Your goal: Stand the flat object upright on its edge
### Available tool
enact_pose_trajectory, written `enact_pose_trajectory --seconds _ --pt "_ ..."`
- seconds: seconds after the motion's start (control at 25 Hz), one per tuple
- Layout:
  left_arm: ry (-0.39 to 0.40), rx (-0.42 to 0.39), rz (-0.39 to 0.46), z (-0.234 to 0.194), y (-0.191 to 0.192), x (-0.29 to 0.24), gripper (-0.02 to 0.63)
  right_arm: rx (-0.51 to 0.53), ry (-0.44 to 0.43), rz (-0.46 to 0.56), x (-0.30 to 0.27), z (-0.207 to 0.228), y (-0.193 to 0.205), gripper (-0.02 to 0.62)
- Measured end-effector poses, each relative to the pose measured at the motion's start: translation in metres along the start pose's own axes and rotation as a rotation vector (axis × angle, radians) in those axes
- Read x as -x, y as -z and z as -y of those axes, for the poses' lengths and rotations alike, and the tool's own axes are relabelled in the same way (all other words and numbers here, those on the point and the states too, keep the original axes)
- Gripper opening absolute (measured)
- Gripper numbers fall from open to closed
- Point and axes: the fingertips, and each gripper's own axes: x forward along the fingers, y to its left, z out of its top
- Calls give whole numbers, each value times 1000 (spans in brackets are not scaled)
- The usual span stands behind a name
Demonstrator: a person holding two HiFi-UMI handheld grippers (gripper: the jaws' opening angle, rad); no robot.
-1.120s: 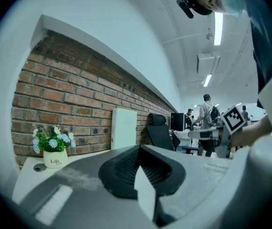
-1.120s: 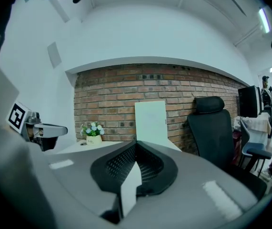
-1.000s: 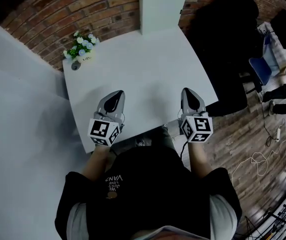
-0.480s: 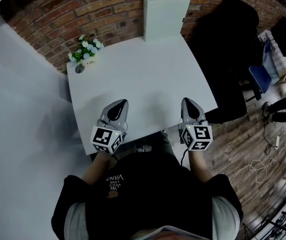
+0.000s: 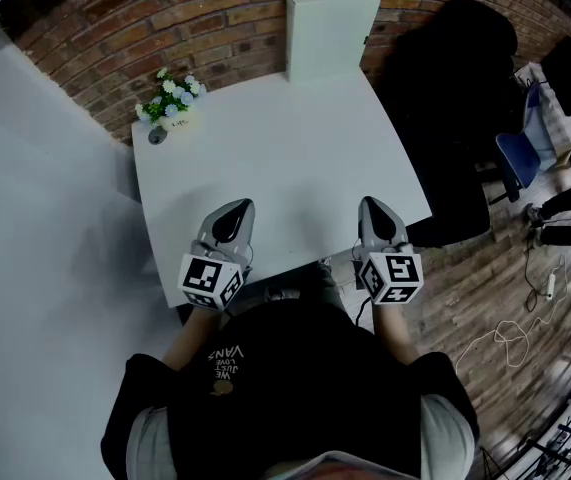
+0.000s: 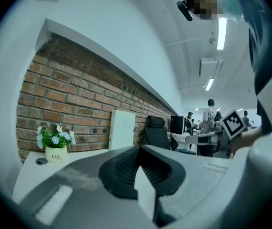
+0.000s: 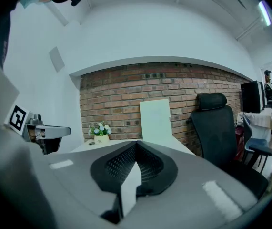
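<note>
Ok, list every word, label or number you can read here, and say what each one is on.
"Life": on the white flower pot; a smaller line below it is too small to read.
"LOVE", "VANS": upside down on the person's black shirt; the remaining print is too blurred.
Marker cubes: square patterns only, no words.

There is one tabletop. On it are one white flat board, one small pot of flowers and one round dark disc. There are two tongs, left tongs and right tongs, and one black office chair.
</note>
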Motion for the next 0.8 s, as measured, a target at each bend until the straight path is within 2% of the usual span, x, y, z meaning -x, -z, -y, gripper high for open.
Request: enact_pose_trajectory --seconds 0.24,0.8 --pt "-4 -21 11 -1 -6 1 0 -5 -3 15 2 -3 -4 0" --pt "9 -6 25 5 -8 0 0 -19 15 18 7 -1 -4 0"
